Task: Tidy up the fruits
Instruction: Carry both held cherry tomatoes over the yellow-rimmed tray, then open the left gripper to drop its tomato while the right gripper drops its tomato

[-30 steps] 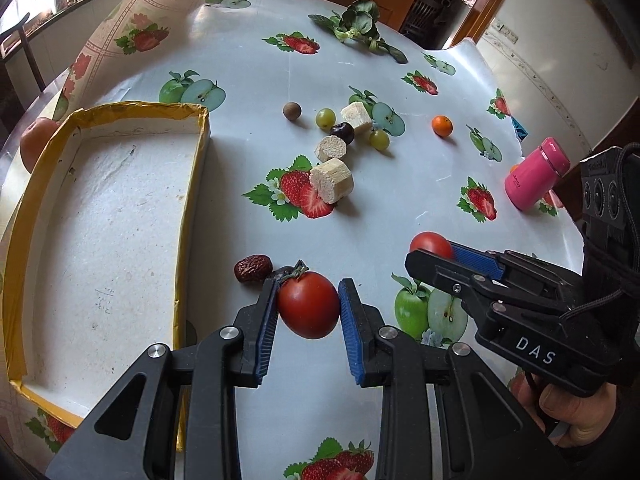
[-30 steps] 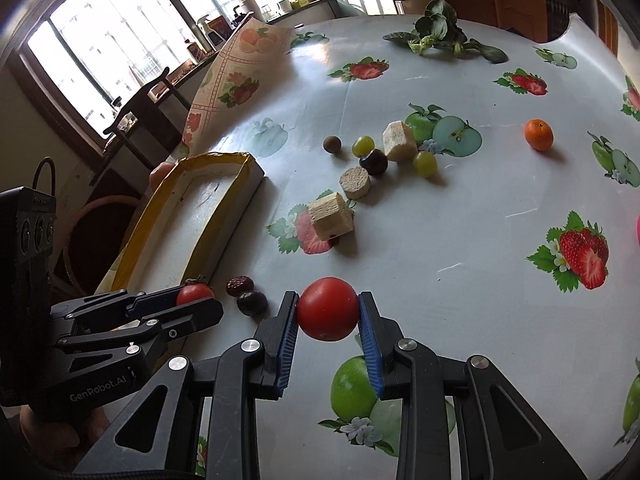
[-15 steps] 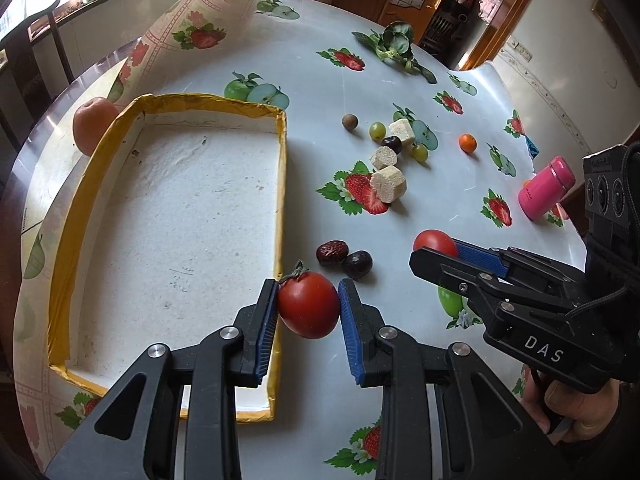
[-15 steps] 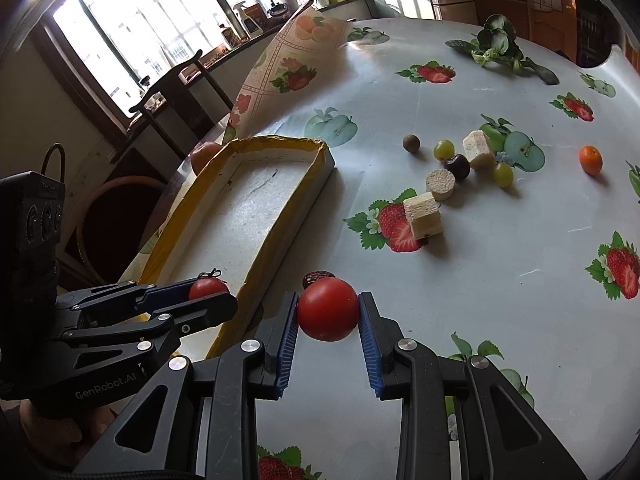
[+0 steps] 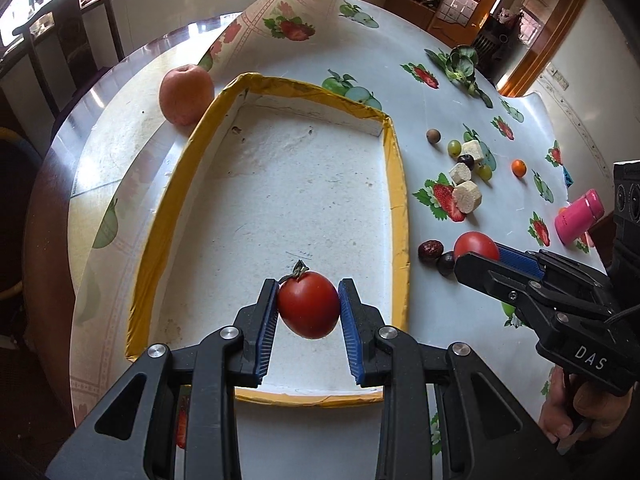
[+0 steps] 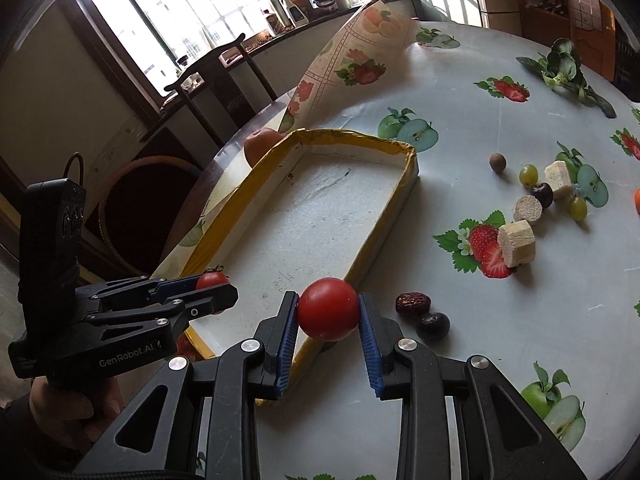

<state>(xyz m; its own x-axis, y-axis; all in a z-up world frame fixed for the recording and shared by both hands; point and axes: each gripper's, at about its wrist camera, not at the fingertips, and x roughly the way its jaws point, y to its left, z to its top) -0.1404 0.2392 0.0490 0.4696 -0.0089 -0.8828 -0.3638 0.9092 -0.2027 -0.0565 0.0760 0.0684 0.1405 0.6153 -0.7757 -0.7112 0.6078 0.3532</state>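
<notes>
Round counter [image 5: 460,344] with fruit-print oilcloth, carrying a tray and loose items.

A yellow-rimmed white foam tray [image 5: 400,184] lies on the counter; a peach [image 5: 186,94] rests just outside its far left corner. To the tray's right: a red date [image 5: 430,249] touching a dark plum [image 5: 446,263], three pale foam blocks [image 5: 467,197], two green grapes [image 5: 454,147], a dark cherry [image 5: 465,161], a brown longan [image 5: 433,135], a small orange [image 5: 519,167], a pink bottle [image 5: 579,220] on its side, and a leafy green sprig [image 5: 460,62] at the far edge.

tray [image 5: 400,208] on table [image 5: 440,80] | apple [image 5: 186,94] behind tray | date [image 5: 430,249] right of tray
</notes>
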